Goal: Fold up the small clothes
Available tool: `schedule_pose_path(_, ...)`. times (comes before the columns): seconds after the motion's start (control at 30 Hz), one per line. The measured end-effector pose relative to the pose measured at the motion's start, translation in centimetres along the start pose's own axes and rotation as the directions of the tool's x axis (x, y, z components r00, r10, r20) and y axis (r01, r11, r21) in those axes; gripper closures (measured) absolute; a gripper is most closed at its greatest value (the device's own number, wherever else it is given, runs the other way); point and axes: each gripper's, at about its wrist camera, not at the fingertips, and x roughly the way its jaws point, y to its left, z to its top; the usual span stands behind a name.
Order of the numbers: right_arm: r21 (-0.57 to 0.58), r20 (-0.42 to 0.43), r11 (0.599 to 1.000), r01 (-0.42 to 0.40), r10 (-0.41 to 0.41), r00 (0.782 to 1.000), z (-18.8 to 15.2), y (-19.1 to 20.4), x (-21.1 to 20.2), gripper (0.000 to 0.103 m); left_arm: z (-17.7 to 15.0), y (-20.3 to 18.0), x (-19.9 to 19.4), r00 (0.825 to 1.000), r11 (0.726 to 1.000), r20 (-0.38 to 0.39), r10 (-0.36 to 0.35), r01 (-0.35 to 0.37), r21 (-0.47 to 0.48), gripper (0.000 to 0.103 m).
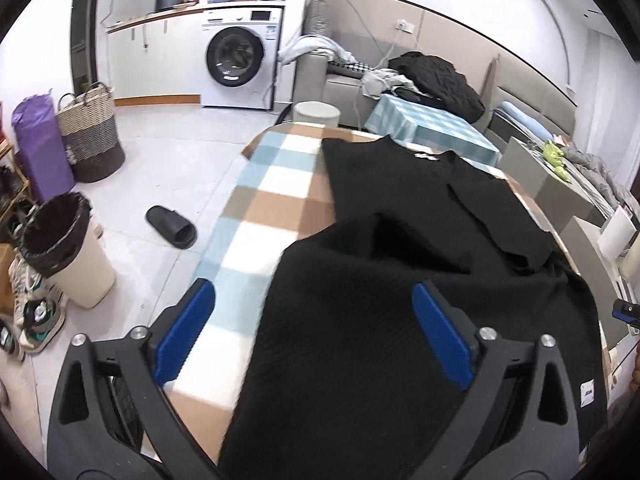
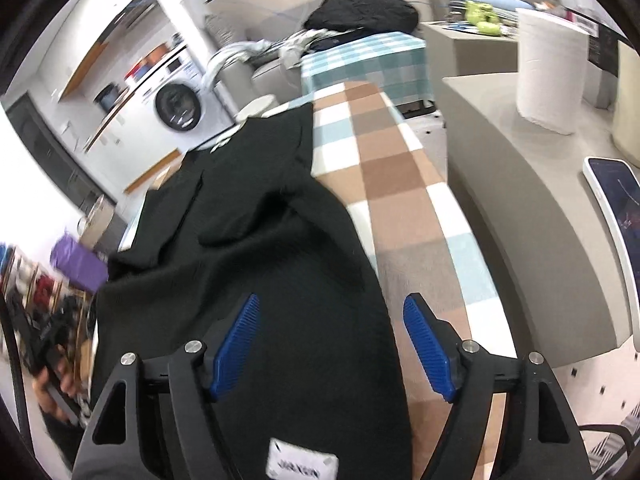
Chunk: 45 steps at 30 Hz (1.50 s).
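Observation:
A black knit garment (image 1: 400, 312) lies spread lengthwise on a table covered with a checked brown, white and blue cloth (image 1: 276, 208). Its near end drapes toward me; a white label (image 1: 587, 393) shows at its right edge. My left gripper (image 1: 316, 332) is open, hovering over the garment's near left part, one blue pad over the cloth, one over the fabric. In the right wrist view the same garment (image 2: 260, 240) fills the left half, with a white label (image 2: 302, 462) near the bottom. My right gripper (image 2: 332, 348) is open over the garment's near right edge.
Left of the table stand a lined waste bin (image 1: 64, 248), a woven basket (image 1: 92, 136), a slipper (image 1: 172, 226) and shoes. A washing machine (image 1: 240, 64) is behind. A sofa with dark clothes (image 1: 440, 80) is beyond. A grey counter (image 2: 520, 184) with a paper roll (image 2: 552, 68) and phone is right.

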Motion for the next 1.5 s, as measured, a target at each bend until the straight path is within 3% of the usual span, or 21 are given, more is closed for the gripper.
schedule_pose_path(0.1, -0.030, -0.018, 0.999, -0.035, 0.034, 0.999, -0.9, -0.1, 0.4, 0.021, -1.5, 1.1, -0.5, 0.999, 0.999, -0.012, 0.041, -0.041, 0.014, 0.001)
schedule_pose_path(0.23, -0.028, -0.060, 0.997, -0.071, 0.070, 0.996, -1.9, -0.3, 1.3, 0.019, -3.2, 2.0, 0.3, 0.997, 1.000, -0.076, 0.029, -0.029, 0.000, 0.001)
schedule_pose_path(0.47, -0.014, -0.077, 0.999, -0.041, 0.039, 0.996, -3.4, -1.6, 2.5, 0.020, -3.9, 1.8, 2.8, 0.989, 0.999, -0.143, 0.036, -0.039, -0.012, 0.002)
schedule_pose_path(0.57, -0.024, -0.073, 0.999, -0.036, 0.035, 0.997, -3.5, -1.9, 2.9, 0.027, -3.8, 1.6, 4.1, 0.985, 0.999, -0.169, 0.044, -0.044, 0.001, 0.003)
schedule_pose_path(0.73, -0.030, -0.073, 0.999, -0.032, 0.029, 0.997, -3.1, -2.3, 3.7, 0.052, -4.0, 1.5, 5.7, 0.974, 0.999, -0.219, 0.051, -0.051, 0.006, 0.014)
schedule_pose_path(0.77, -0.030, -0.069, 0.999, -0.045, 0.043, 0.997, -3.0, -2.3, 3.8, 0.056, -4.0, 1.5, 6.0, 0.972, 0.999, -0.230, 0.049, -0.049, 0.007, 0.015)
schedule_pose_path(0.8, -0.025, -0.077, 0.998, -0.066, 0.063, 0.995, -2.9, -2.3, 3.9, 0.067, -4.0, 1.5, 6.2, 0.970, 0.999, -0.239, 0.048, -0.047, 0.009, 0.016)
schedule_pose_path(0.87, -0.024, -0.074, 0.996, -0.083, 0.081, 0.994, -2.8, -2.1, 4.0, 0.072, -4.0, 1.5, 6.9, 0.966, 0.999, -0.254, 0.048, -0.047, 0.012, 0.017)
schedule_pose_path(0.97, -0.039, -0.054, 0.994, -0.104, 0.102, 0.993, -2.7, -1.8, 3.8, 0.089, -3.9, 1.4, 7.3, 0.967, 0.999, -0.249, 0.054, -0.050, 0.021, 0.020)
schedule_pose_path(1.07, -0.034, -0.018, 0.994, -0.104, 0.104, 0.994, -2.5, -1.7, 3.2, 0.095, -3.6, 1.3, 7.5, 0.968, 0.999, -0.244, 0.051, -0.047, 0.023, 0.031)
schedule_pose_path(1.2, -0.033, -0.019, 0.994, -0.103, 0.102, 0.995, -2.6, -1.9, 3.2, 0.095, -3.2, 1.1, 7.5, 0.972, 0.999, -0.231, 0.032, -0.028, 0.022, 0.075)
schedule_pose_path(1.3, -0.037, -0.057, 0.993, -0.116, 0.114, 0.992, -2.9, -1.9, 3.8, 0.093, -3.3, 1.0, 7.0, 0.978, 0.999, -0.205, 0.035, -0.030, 0.026, 0.094)
schedule_pose_path(1.5, -0.065, -0.065, 0.991, -0.114, 0.110, 0.992, -3.2, -2.1, 4.2, 0.090, -3.3, 0.3, 4.4, 0.991, 0.999, -0.131, 0.014, -0.008, 0.044, 0.098)
